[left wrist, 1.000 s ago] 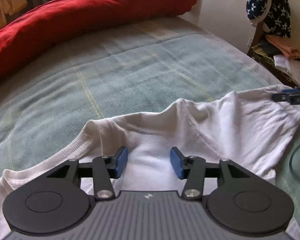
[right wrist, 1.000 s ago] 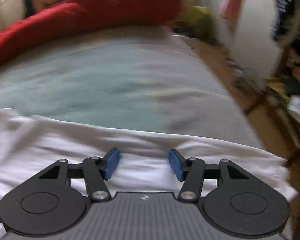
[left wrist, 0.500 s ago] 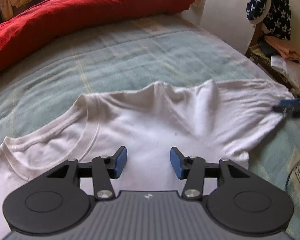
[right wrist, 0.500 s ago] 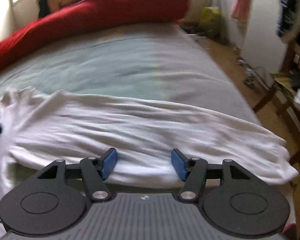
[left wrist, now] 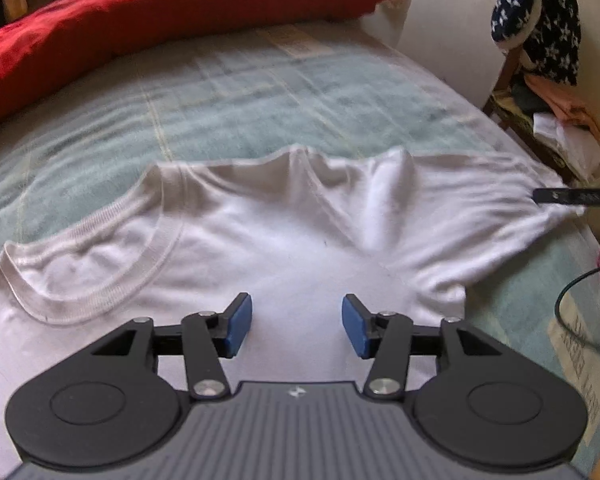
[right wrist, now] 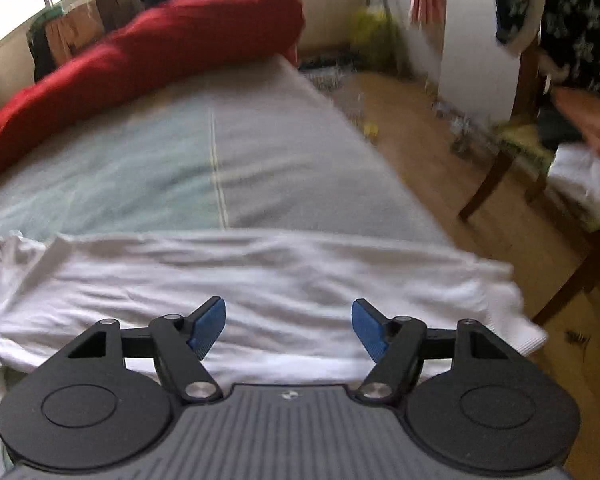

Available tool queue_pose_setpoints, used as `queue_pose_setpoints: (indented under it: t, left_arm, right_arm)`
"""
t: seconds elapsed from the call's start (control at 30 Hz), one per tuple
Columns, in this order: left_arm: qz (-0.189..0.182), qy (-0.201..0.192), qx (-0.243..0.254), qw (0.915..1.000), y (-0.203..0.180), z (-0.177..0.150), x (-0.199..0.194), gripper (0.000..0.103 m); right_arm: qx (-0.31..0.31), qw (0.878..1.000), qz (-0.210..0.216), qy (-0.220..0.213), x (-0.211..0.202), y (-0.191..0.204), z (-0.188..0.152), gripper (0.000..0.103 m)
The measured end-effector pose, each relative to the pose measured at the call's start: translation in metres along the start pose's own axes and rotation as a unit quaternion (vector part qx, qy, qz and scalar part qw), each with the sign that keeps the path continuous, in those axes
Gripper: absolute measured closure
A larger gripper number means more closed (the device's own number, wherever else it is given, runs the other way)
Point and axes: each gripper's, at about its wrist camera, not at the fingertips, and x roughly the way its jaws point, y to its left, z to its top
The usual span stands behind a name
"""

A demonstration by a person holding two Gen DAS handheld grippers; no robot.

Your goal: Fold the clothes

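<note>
White T-shirt (left wrist: pixel 284 248) spread on bed (left wrist: pixel 236 92), collar lower left. Left tongs (left wrist: pixel 297 322) and right tongs (right wrist: pixel 289 326) gape, empty. Smooth ridges before creasing.

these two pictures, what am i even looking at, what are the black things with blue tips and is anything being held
Each picture comes from a camera mounted on a hand-held gripper, one in each of a person's hands, looking forward along two blue-padded fingers. The left gripper is in one view, the right gripper in the other. Both stand open and hold nothing. Under them a white T-shirt lies spread on a bed with a pale green cover; its ribbed collar shows in the left view. A red duvet lies bunched at the far end. Beside the bed, a chair holds more clothes.
</note>
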Motion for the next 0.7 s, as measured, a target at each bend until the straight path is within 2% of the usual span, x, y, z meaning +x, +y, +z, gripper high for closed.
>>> queue_pose_setpoints:
  t: [0.07,0.1,0.17,0.2,0.23,0.27,0.37,0.4,0.47,0.53,0.6,0.7]
  left_arm:
    - [0.001,0.006,0.004,1.0000,0.000,-0.006,-0.002,0.049]
    - [0.004,0.008,0.006,0.9999,0.000,-0.009,-0.004,0.049]
    - [0.007,0.004,0.009,0.9999,-0.002,-0.012,-0.009,0.049]
    - [0.009,0.001,0.011,0.9999,-0.003,-0.014,-0.012,0.049]
    - [0.010,-0.001,0.012,0.9999,-0.004,-0.015,-0.015,0.049]
    - [0.012,-0.003,0.014,0.9998,-0.005,-0.017,-0.017,0.049]
    - [0.016,-0.010,0.019,0.9996,-0.009,-0.021,-0.026,0.049]
    - [0.017,-0.012,0.020,0.9996,-0.010,-0.023,-0.028,0.049]
    - [0.018,-0.011,0.027,0.9994,-0.012,-0.029,-0.030,0.048]
    - [0.019,0.010,0.027,0.9994,-0.014,-0.040,-0.026,0.047]
    - [0.019,0.022,0.027,0.9992,-0.012,-0.052,-0.028,0.046]
    - [0.010,0.001,0.013,0.9999,0.000,-0.059,-0.047,0.045]
  right_arm:
    - [0.039,0.999,0.003,0.005,0.008,-0.019,-0.004,0.028]
    - [0.059,0.998,-0.009,0.008,0.009,-0.028,-0.005,0.028]
    - [0.084,0.994,-0.062,0.015,0.004,-0.040,0.000,0.027]
    - [0.092,0.993,-0.072,0.014,0.000,-0.042,0.002,0.027]
    - [0.095,0.994,-0.060,0.008,-0.007,-0.039,0.004,0.027]
    - [0.091,0.995,-0.050,0.004,-0.011,-0.033,0.006,0.027]
    - [0.021,1.000,-0.016,-0.012,-0.019,0.009,0.010,0.023]
    - [0.009,1.000,-0.002,-0.010,-0.015,0.019,0.009,0.019]
    - [-0.005,1.000,0.013,0.008,-0.004,0.038,0.004,0.018]
    - [-0.017,0.999,0.002,0.035,0.008,0.045,-0.006,0.018]
    - [-0.020,0.999,-0.012,0.034,0.005,0.046,-0.012,0.017]
    - [-0.015,0.999,-0.029,0.039,-0.014,0.052,-0.010,0.017]
